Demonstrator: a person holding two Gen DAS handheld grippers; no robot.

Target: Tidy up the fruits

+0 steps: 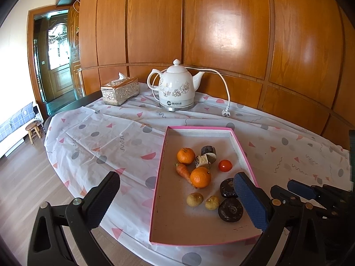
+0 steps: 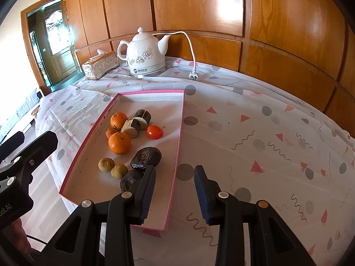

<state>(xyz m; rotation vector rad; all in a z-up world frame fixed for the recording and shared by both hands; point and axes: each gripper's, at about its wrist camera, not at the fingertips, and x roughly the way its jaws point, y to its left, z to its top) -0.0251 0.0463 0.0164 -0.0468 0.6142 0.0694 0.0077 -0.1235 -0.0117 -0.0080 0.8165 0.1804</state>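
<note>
A pink-rimmed tray lies on the patterned tablecloth. It holds two oranges, a small carrot, a red tomato, two tan longans, dark round fruits and cut dark pieces. My left gripper is open and empty above the tray's near end. My right gripper is open and empty over the tray's near right rim; it also shows in the left wrist view.
A white ceramic kettle with its cord and plug stands at the back by the wood-panelled wall. A silver tissue box is left of it. The table's left edge drops to a wooden floor.
</note>
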